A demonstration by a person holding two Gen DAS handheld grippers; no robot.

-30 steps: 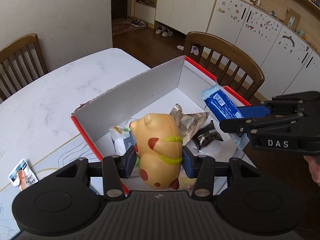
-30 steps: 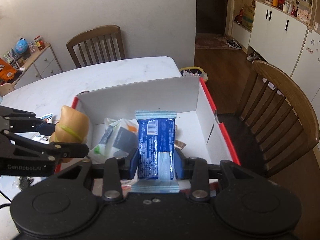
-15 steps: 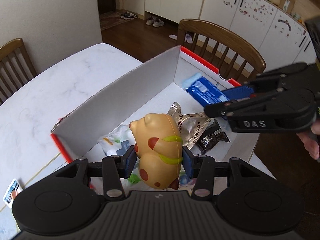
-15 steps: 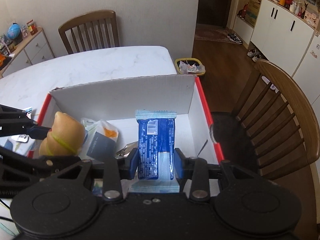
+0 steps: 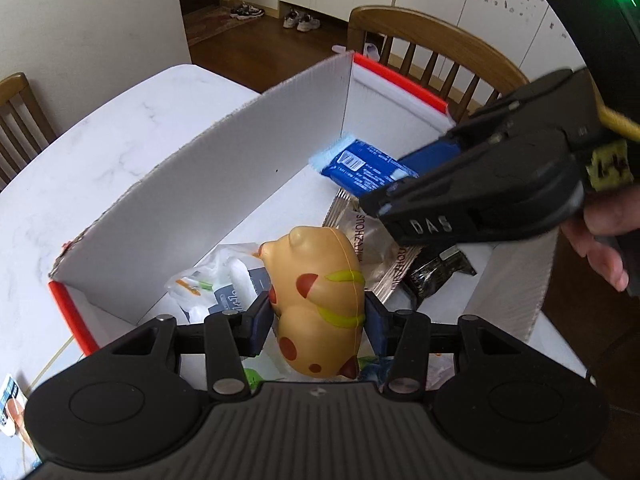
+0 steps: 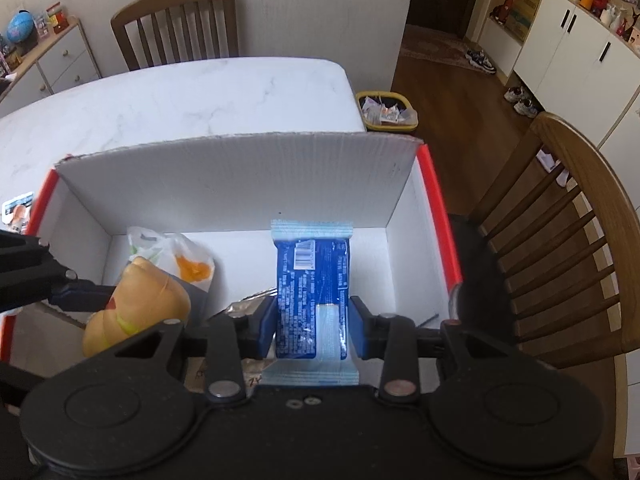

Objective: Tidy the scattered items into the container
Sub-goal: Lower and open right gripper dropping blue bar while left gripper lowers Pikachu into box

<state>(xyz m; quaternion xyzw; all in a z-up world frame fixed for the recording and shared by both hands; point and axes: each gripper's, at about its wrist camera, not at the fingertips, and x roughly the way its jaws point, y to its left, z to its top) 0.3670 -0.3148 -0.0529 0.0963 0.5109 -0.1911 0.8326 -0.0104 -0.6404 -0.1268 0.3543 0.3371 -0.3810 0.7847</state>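
Note:
A white cardboard box point(image 5: 224, 196) with red edges point(image 6: 436, 204) stands on the marble table. My left gripper point(image 5: 318, 316) is shut on a yellow squishy toy point(image 5: 320, 296) with red spots, held over the box's inside. The same toy point(image 6: 136, 308) shows at the left of the right wrist view. My right gripper point(image 6: 312, 328) is shut on a blue snack packet point(image 6: 312, 296), also above the box floor; in the left wrist view that packet point(image 5: 360, 168) sticks out from the right gripper's fingers. Wrappers and a white plastic bag point(image 6: 172, 252) lie in the box.
A small packet point(image 5: 10, 400) lies on the table outside the box's left wall. Wooden chairs point(image 6: 560, 240) stand close to the table at the right and at the far side point(image 6: 176, 20). A yellow bin point(image 6: 386, 112) sits on the floor beyond the table.
Both grippers have moved forward and down over the box, each still holding its item. The right gripper has come closer to the left one.

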